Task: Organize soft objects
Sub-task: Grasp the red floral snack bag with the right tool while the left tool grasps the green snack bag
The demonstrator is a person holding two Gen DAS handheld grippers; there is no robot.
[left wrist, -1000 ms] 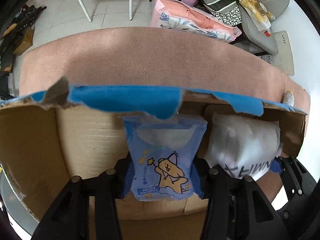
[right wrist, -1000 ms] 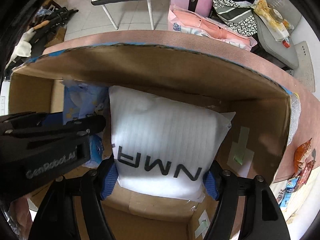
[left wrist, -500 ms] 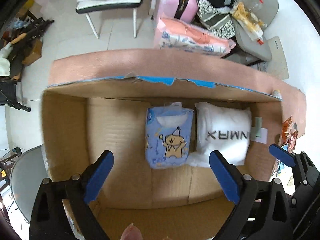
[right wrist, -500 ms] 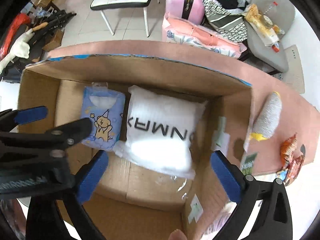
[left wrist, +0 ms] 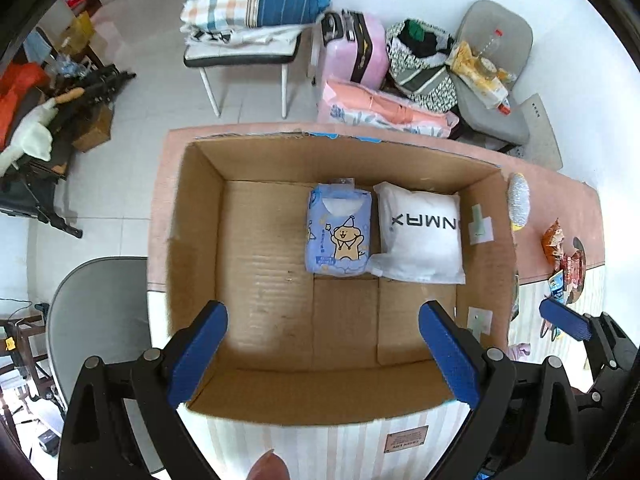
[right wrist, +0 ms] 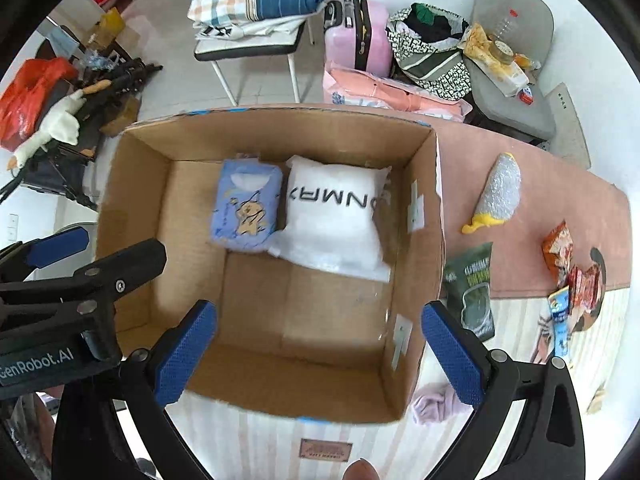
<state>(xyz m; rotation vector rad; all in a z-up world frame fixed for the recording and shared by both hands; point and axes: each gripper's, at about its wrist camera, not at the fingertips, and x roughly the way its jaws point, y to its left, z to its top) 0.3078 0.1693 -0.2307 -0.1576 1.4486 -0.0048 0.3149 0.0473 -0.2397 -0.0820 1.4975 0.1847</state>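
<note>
An open cardboard box (left wrist: 200,208) (right wrist: 132,184) stands on the table. Inside, against its far wall, lie a blue tissue pack with a cartoon bear (left wrist: 339,234) (right wrist: 247,208) and, to its right and touching it, a white packet with black letters (left wrist: 420,232) (right wrist: 334,216). My left gripper (left wrist: 324,354) hovers high above the box, open and empty. My right gripper (right wrist: 320,354) hovers beside it, also open and empty. A pale purple soft thing (right wrist: 436,404) lies outside the box at its near right corner.
On the pink mat (right wrist: 560,184) right of the box lie a silver and yellow plush toy (right wrist: 498,196), a green snack bag (right wrist: 472,288) and several small snack packets (right wrist: 568,268). Behind the table stand a chair with folded bedding (left wrist: 248,12), a pink suitcase (left wrist: 356,48) and bags.
Both grippers let go of the blue pack and the white packet, opened wide and rose out of the box. The two packs now lie side by side on its floor.
</note>
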